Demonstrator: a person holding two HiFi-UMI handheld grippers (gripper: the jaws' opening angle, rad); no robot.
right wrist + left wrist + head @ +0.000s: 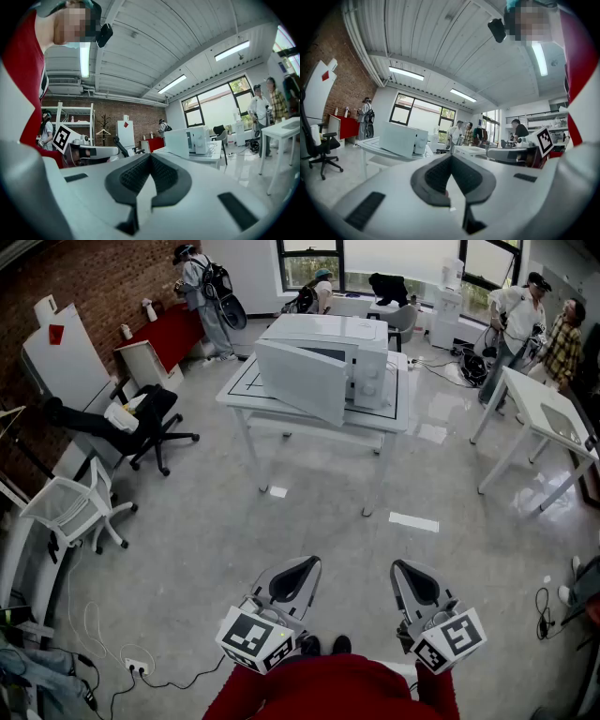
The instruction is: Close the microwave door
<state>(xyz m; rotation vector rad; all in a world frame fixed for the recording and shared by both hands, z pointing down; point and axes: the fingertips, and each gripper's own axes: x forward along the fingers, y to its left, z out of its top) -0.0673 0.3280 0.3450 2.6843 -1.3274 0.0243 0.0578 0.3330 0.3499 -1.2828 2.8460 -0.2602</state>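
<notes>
**A:** Head view: what's on the tabletop (pixel 242 390)?

**B:** The microwave (pixel 330 334), across the floor, well apart from us. Its door (pixel 300 381) stands swung open.

**A:** How will it handle?

**B:** Likely light and stiff, turning on a hinge. The face looks smooth, so push flat near the free edge.

**A:** Grippers?

**B:** Left gripper (pixel 302 568) and right gripper (pixel 405 570) both have fingers pressed together, holding nothing.

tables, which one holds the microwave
The centre table, edged with black lines, carries the microwave, door open; the table at right has none.
</notes>
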